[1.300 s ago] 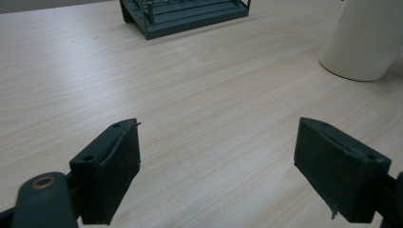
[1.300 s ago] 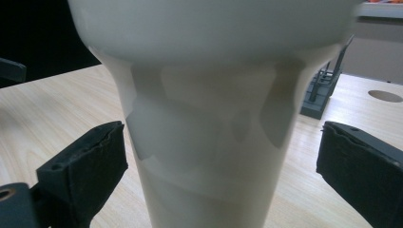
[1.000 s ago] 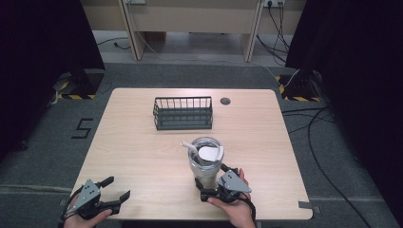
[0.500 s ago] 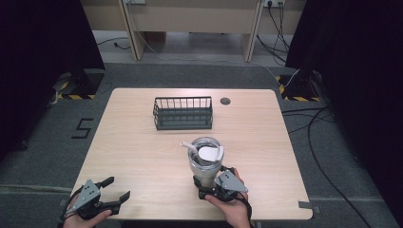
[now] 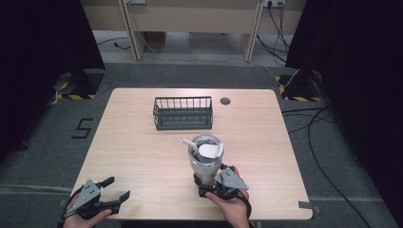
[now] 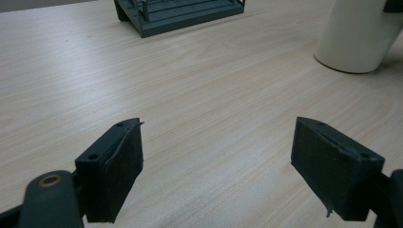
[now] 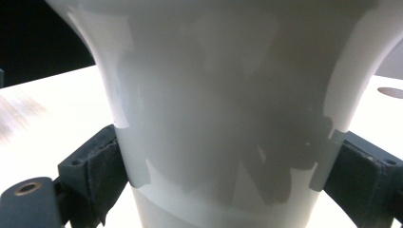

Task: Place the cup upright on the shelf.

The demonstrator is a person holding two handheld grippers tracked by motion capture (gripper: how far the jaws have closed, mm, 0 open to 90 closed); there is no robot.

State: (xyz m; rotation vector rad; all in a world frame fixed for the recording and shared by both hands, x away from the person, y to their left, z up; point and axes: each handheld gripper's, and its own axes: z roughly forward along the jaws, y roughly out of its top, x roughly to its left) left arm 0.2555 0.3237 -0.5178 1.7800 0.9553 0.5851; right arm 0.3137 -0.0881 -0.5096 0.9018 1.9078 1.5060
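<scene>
At the near edge of the desk (image 5: 142, 156), the right gripper (image 5: 212, 181) holds its jaws against the lower body of the tumbler (image 5: 205, 159), one jaw on each side. In the right gripper view the tumbler (image 7: 223, 123) sits squarely between the two jaws, its sides touching both pads. The tumbler stands upright with a lid and a straw (image 5: 186, 142) tilted to the left. The left gripper (image 5: 116, 188) rests at the near left corner, its jaws spread wide over bare desk, well apart from the tumbler. Farther back, a dark wire basket (image 5: 183, 113) stands near the middle. Beyond it, a small round grommet (image 5: 225, 100) sits in the desktop.
</scene>
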